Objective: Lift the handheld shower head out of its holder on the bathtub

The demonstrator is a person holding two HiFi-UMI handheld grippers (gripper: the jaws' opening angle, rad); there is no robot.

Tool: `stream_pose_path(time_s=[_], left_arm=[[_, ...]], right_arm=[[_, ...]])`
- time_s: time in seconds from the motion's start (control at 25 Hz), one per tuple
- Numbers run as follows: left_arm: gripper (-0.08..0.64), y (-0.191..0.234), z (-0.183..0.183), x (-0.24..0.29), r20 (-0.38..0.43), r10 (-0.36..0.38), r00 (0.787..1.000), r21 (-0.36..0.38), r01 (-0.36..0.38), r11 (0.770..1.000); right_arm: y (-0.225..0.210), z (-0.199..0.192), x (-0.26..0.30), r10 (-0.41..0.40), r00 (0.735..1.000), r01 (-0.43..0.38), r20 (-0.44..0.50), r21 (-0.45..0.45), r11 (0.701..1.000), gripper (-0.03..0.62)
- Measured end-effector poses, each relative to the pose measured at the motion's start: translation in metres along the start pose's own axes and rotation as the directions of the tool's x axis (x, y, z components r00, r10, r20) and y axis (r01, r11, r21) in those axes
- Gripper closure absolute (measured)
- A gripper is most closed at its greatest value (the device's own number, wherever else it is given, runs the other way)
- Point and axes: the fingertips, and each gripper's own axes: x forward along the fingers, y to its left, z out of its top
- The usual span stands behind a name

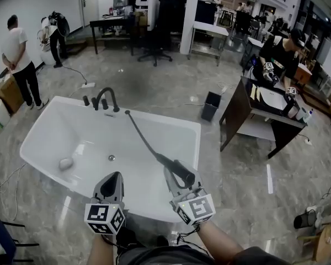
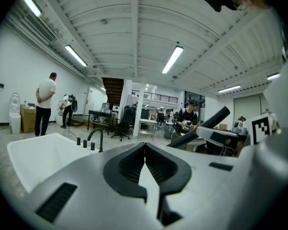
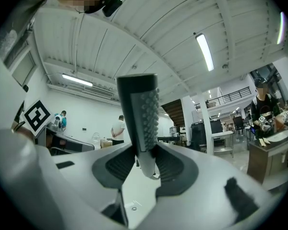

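One bathtub (image 1: 60, 130), marbled floor (image 1: 254, 195) (left gripper (image 1: 116, 175) pressed together, right gripper (image 1: 179, 180) pinching shower head (image 1: 165, 160))

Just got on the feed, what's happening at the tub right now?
A person stands at the near side of the white bathtub with a gripper in each hand. The right gripper is clamped on the dark shower head, which is out of its holder and held above the tub's near edge. Its hose runs back to the far rim beside the faucet. The left gripper is shut and empty, alongside the right one.
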Motion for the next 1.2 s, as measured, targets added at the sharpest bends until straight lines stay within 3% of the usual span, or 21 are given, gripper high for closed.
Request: stream_pose_path(time_s=[0.52,1.2], left_arm=[[0.545,-0.036,-0.034,-0.025,-0.020,0.018,1.000,-0.021,-0.019,1.000],[0.545,-0.029,-0.042,-0.055,-0.018,0.053,0.998,-0.029,-0.054,0.998]], right_arm=[[0.008,-0.039,-0.045,0.039,0.996,-0.038,-0.077,0.014,0.999,0.451],[0.029,-0.067,-0.043,0.048,0.985,-0.049,-0.164,0.000,0.999,0.451]])
